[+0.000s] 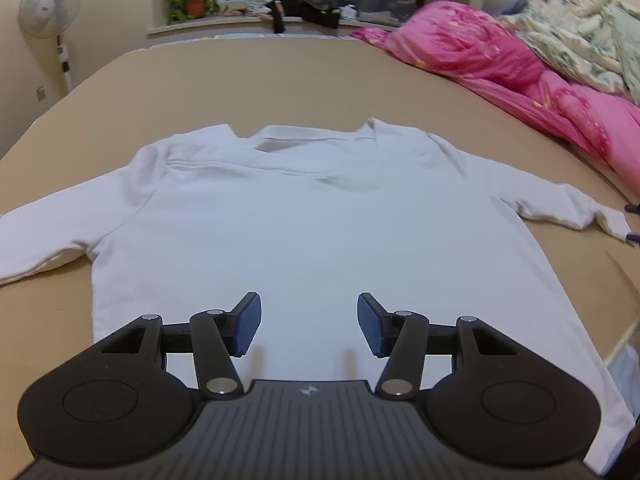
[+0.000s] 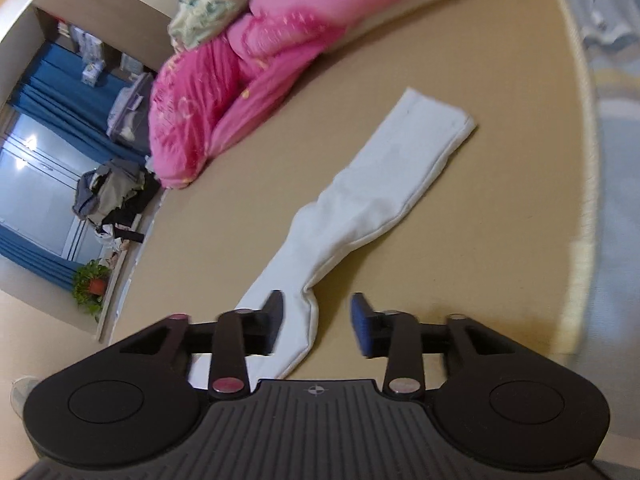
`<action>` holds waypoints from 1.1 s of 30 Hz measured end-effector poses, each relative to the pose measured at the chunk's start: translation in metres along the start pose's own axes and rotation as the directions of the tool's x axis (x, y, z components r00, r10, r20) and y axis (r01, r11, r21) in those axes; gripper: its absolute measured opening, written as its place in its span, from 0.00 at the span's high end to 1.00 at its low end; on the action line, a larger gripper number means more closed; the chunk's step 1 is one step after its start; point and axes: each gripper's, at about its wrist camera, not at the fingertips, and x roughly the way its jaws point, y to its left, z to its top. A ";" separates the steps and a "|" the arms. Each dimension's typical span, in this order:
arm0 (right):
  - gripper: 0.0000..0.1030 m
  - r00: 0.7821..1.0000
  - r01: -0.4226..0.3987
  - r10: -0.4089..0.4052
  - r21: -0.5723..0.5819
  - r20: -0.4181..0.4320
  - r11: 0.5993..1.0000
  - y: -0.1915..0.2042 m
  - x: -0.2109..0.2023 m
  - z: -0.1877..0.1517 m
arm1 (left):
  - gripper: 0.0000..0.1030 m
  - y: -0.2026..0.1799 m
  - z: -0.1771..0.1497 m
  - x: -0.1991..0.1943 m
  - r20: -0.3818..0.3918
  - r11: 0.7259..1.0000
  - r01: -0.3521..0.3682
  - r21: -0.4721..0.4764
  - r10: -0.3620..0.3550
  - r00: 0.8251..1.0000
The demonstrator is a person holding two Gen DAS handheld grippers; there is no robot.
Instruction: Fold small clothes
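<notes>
Lying flat on a tan, matte bed surface (image 1: 280, 76), a white long-sleeved shirt (image 1: 304, 224) of soft, thick knit spreads with its neckline at the far end, both sleeves stretched outward and its hem nearest the left wrist camera. The left tool (image 1: 309, 322) hovers above the lower body of the shirt, its black linkage arms ending in blue ribbed pads (image 1: 248, 326) that stand apart with nothing between them; the fabric beneath them is smooth, with shallow creases only near the collar. In the right wrist view, one shirt sleeve (image 2: 384, 192) runs diagonally across the bed as a long, flattened tube with a stitched cuff at its far end and a rounded fold near the tool. The right tool (image 2: 317, 326) sits low over that sleeve, jaws partly spread; the sleeve's edge passes beside the left pad, and the blurred picture does not show whether the pads touch it. A crumpled pink quilt (image 1: 516, 72) with a glossy, ridged surface is heaped along the far side of the bed, and a pale floral blanket (image 1: 580, 28) is piled on it.
</notes>
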 end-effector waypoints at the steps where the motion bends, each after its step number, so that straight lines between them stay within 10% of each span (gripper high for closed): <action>1: 0.51 1.000 0.002 -0.002 0.014 -0.008 1.000 -0.001 0.010 0.001 | 0.43 0.002 -0.001 0.003 -0.007 1.000 -0.004 -0.004 0.004 1.000; 17: 0.52 0.997 -0.039 0.024 0.212 0.072 0.977 -0.027 0.099 0.027 | 0.41 0.021 -0.008 0.038 -0.124 0.998 -0.048 -0.040 0.043 0.991; 26: 0.85 0.972 0.023 -0.094 0.311 0.215 0.950 -0.039 0.098 0.031 | 0.41 0.027 -0.007 0.041 -0.136 0.997 -0.065 -0.047 0.059 0.989; 33: 0.95 0.884 0.278 -0.206 -0.119 0.419 0.953 0.070 0.078 0.013 | 0.41 0.049 0.002 0.040 -0.163 0.985 -0.127 -0.121 0.106 0.981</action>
